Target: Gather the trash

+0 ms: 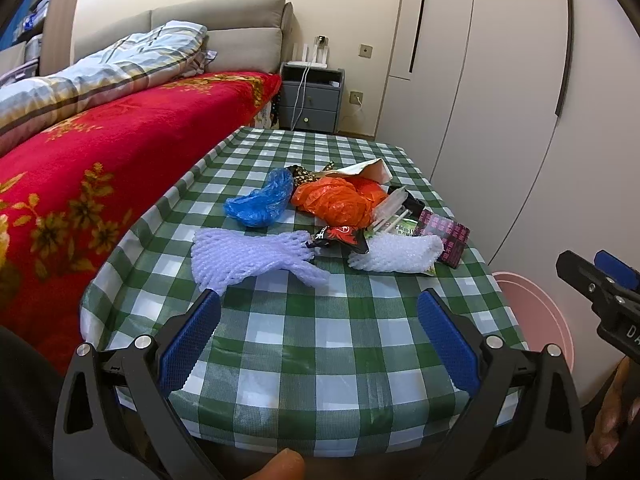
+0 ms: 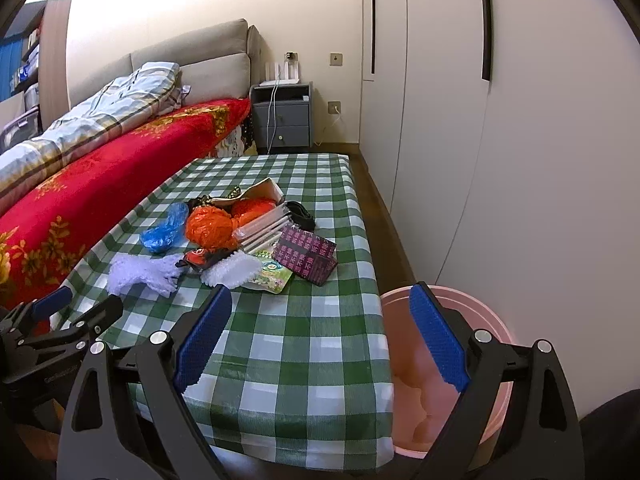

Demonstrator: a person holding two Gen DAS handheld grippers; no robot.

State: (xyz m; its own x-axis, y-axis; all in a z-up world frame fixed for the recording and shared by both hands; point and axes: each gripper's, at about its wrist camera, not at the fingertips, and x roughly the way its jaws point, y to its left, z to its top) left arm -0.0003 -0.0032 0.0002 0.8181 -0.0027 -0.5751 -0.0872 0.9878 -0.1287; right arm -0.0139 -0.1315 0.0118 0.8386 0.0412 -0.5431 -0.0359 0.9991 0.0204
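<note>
Plastic and foam trash all lies on the table; collecting looks not yet begun.

Purple foam net (image 1: 256, 260), blue bag (image 1: 262, 200), orange bag (image 1: 340, 200), white foam net (image 1: 398, 256) and patterned box (image 2: 306, 256) sit ahead of the fingertips, untouched. Left gripper (image 1: 318, 316) and right gripper (image 2: 320, 312) both spread wide, empty. Pink bin (image 2: 496, 328) waits beneath the right finger, seemingly empty.

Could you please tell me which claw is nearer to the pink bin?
The right. The right claw hangs over the table edge with one finger in front of the pink bin; the left claw sits farther over the table, toward the bed side.
</note>
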